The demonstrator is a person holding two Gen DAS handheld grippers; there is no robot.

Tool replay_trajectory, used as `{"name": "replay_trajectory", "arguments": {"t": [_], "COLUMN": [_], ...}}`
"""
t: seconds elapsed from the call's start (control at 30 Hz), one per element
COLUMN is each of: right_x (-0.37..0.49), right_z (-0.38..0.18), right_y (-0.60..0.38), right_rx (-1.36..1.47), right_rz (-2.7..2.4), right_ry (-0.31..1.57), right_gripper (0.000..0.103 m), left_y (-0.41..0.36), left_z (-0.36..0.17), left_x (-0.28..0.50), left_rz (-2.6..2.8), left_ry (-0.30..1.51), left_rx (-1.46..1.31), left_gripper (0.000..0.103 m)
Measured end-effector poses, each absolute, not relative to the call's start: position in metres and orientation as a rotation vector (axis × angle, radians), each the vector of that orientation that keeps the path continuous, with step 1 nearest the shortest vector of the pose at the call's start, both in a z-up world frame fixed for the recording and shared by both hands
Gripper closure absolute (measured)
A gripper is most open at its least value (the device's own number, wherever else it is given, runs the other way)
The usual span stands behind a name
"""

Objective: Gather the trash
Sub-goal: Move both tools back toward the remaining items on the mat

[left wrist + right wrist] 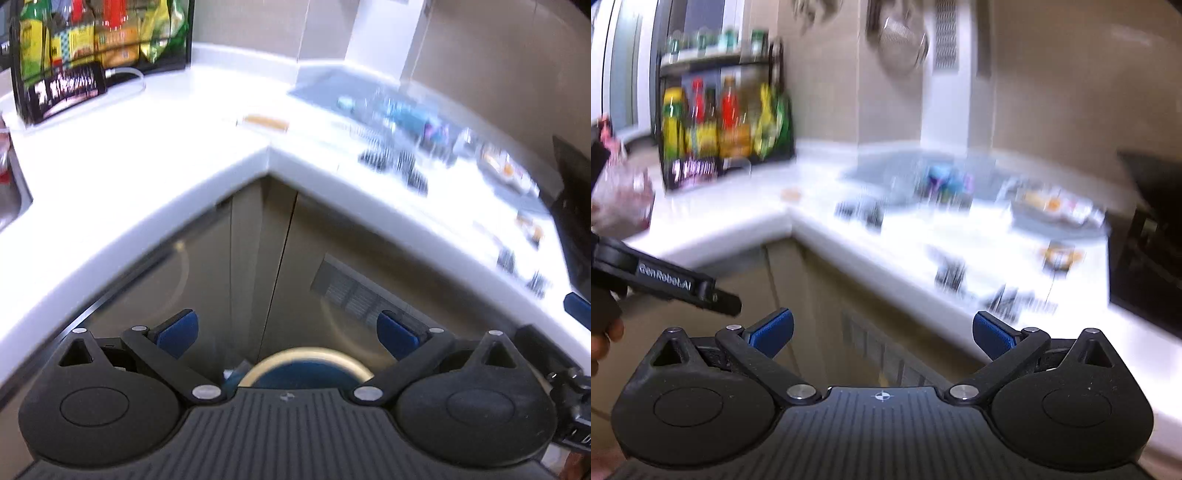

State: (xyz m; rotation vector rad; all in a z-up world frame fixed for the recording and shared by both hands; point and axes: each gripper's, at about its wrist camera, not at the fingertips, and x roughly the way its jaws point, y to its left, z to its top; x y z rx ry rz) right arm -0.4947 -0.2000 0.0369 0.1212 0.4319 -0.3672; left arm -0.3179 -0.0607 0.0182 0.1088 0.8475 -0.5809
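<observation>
Both grippers sat lowest and nearest in their own views, each with its blue-padded jaws spread wide and nothing between them: the left gripper (287, 332) hung in front of the cabinet doors (258, 266) below the counter's inner corner, and the right gripper (882, 334) hung off the counter's front edge.

Biggest in both views was the white L-shaped counter (147, 155), blown out by glare and blurred. At its back left stood a black rack of bottles (727, 122), yellow, red and green, with a white cable (125, 74) looped beside it. A grey mat (332, 85) lay in the far corner against the wall, and a dark stove (1145, 236) closed off the right end.

Trash lay scattered along the right arm of the counter: a clear tray of scraps (1056, 206), several small dark wrappers (395, 162) near the front edge, and one flat orange scrap (264, 122) near the corner. What exactly each piece was could not be told through the blur.

Below the left gripper, a round blue bin with a pale rim (306, 363) showed just behind the gripper body.
</observation>
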Motion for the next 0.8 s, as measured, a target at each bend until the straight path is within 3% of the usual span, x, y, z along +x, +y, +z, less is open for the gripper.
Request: {"name": "replay_trajectory", "arguments": {"t": [0.23, 0.8], "right_x": [-0.469, -0.395], "right_z": [0.062, 0.051], "right_y": [-0.244, -0.391], "right_rx": [0.085, 0.231], "right_rz": [-0.460, -0.739], "right_ry": [0.335, 0.416], "right_gripper": [0.000, 0.000], "left_y": [-0.095, -0.199], "left_z": [0.056, 0.085], "left_x": [-0.293, -0.257], "left_rz": [-0.592, -0.671], "left_ry": [0.789, 0.743], "left_rx": [0.083, 0.127], "left_gripper": [0.000, 0.000]}}
